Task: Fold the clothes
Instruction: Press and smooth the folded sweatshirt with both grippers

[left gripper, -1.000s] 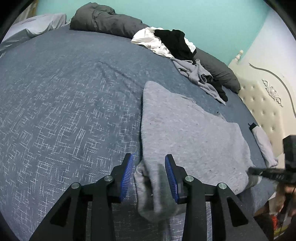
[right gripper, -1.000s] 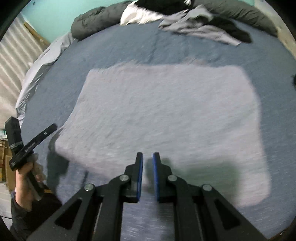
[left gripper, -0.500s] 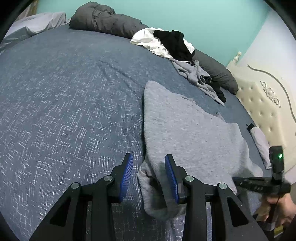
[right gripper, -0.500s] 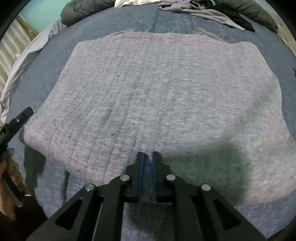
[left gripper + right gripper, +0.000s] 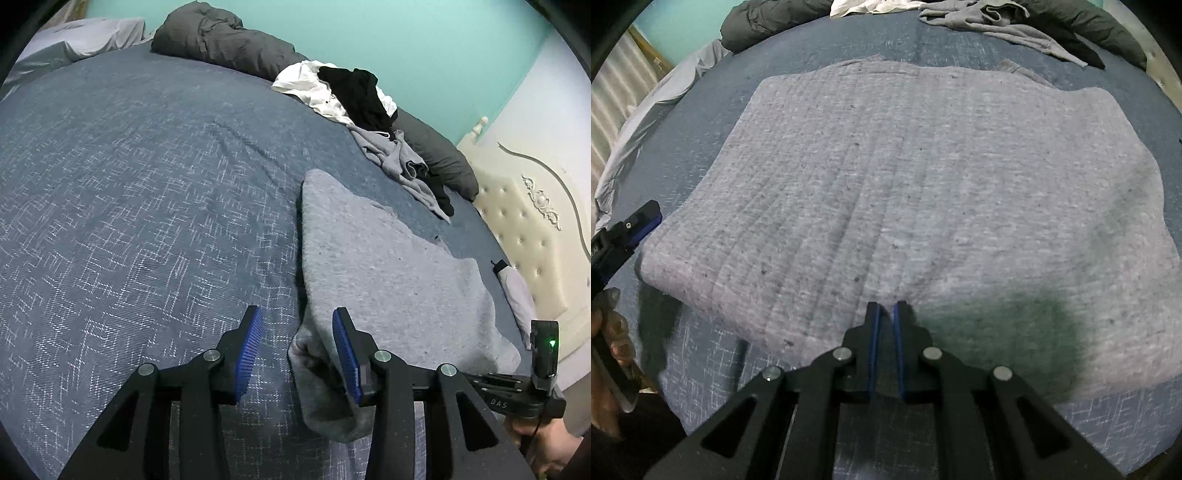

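Near the bed's (image 5: 110, 221) front edge lay the grey garment (image 5: 923, 166), spread mostly flat with its left corner bunched and hanging a little over that edge. My left gripper (image 5: 295, 343) stood apart, its jaws having just been opening by a small step; the bunched corner of the garment sat between them, against the right pad only, so I judged it released, not gripped. My right gripper (image 5: 885, 325) had come down lower over the garment since a second ago, the cloth filling much more of its view, and its jaws were nearly together with the tips at the cloth's front middle. Whether a pinch of fabric sat between them I could not tell. Reads as: first fold laid down, left letting go, right pressing or smoothing the front hem before the next fold. No containers anywhere; unfolded clothes (image 5: 354, 99) just sat in a loose pile at the bed's far edge, by the dark duvet (image 5: 221, 48), well apart from the garment.
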